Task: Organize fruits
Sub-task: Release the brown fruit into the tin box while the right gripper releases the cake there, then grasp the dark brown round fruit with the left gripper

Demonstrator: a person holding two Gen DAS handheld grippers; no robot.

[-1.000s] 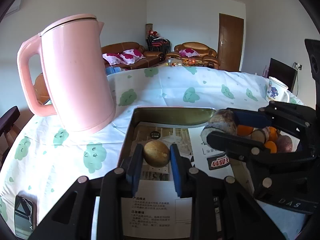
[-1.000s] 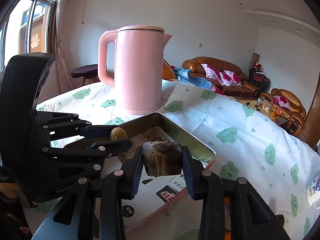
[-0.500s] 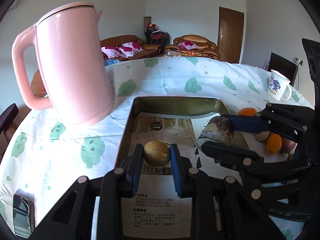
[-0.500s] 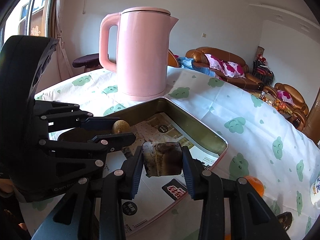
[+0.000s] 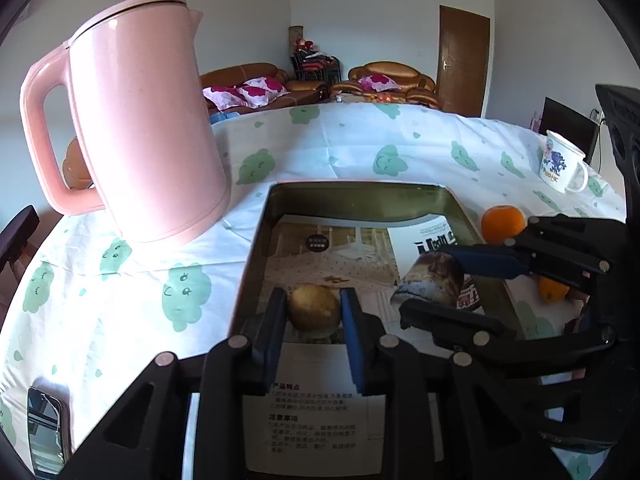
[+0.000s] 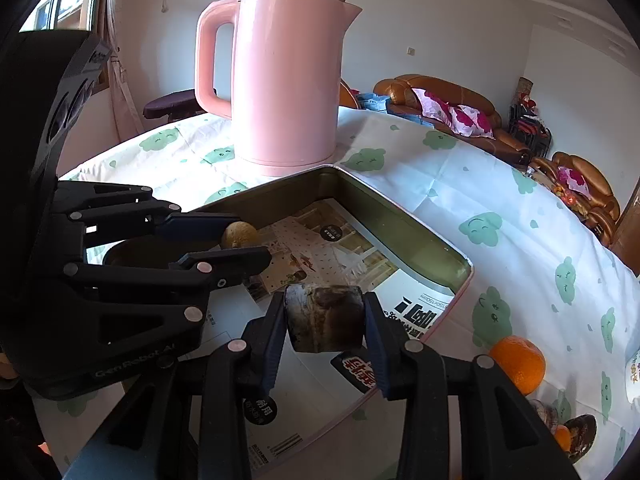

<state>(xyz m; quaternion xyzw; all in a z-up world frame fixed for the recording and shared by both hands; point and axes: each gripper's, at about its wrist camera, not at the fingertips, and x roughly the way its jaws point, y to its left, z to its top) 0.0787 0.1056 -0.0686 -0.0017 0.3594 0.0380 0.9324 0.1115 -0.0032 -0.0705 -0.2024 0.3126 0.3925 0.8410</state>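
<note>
A paper-lined metal tray (image 5: 360, 186) (image 6: 400, 208) lies on the cloud-print tablecloth. Over its near left part my left gripper (image 5: 313, 296) (image 6: 244, 238) is shut on a round brown kiwi-like fruit (image 5: 314, 312) (image 6: 240, 234), held low above the paper. To its right, my right gripper (image 6: 324, 304) (image 5: 432, 284) is shut on a dark brown, cut-ended chunk (image 6: 324, 320) (image 5: 430, 284) above the tray's near right side. An orange (image 5: 502, 224) (image 6: 518, 364) rests on the cloth just right of the tray.
A tall pink kettle (image 5: 148, 120) (image 6: 288, 80) stands close to the tray's far left corner. A white printed mug (image 5: 560, 166) sits at the far right. More fruit (image 6: 576, 436) lies at the near right, a phone (image 5: 44, 432) at the near left.
The right gripper with its chunk has sunk closer to the tray, uncovering the orange behind it. The left gripper still holds the brown fruit in about the same spot.
</note>
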